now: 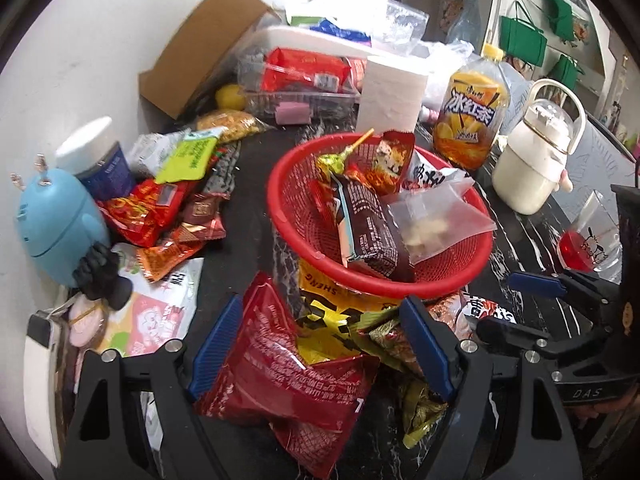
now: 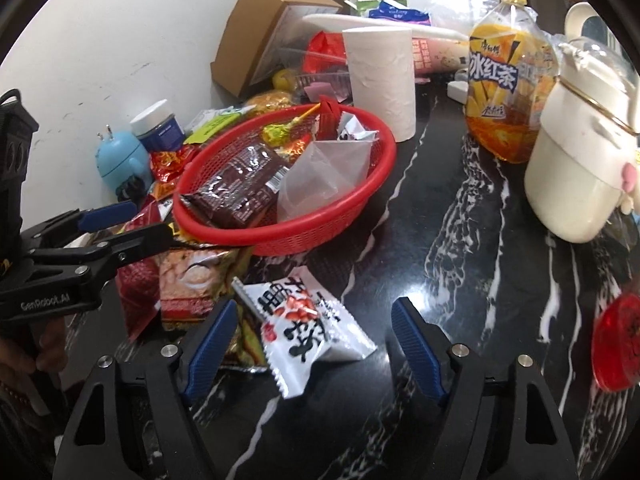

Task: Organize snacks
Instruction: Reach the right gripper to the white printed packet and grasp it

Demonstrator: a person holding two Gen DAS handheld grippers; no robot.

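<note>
A red mesh basket [image 1: 448, 284] [image 2: 320, 236] on the black marble table holds a brown chocolate pack [image 1: 370, 236] [image 2: 244, 190], a clear bag [image 1: 436, 216] [image 2: 324, 172], a lollipop [image 1: 332, 162] and other packets. My left gripper [image 1: 320, 344] is open around a dark red snack bag [image 1: 288, 372] in front of the basket, with yellow [image 1: 332, 320] and green [image 1: 384, 340] packets beside it. My right gripper [image 2: 310, 344] is open around a white packet with red and black print [image 2: 304, 324]. The left gripper also shows in the right wrist view [image 2: 120, 224].
Loose snacks [image 1: 160, 208] lie left of the basket by a blue figure [image 1: 56, 224] and a jar [image 1: 100, 160]. Behind stand a paper roll [image 2: 380, 80], an iced-tea bottle [image 2: 504, 88], a white jug [image 2: 576, 168], a cardboard box [image 1: 204, 44] and a clear tray [image 1: 304, 80].
</note>
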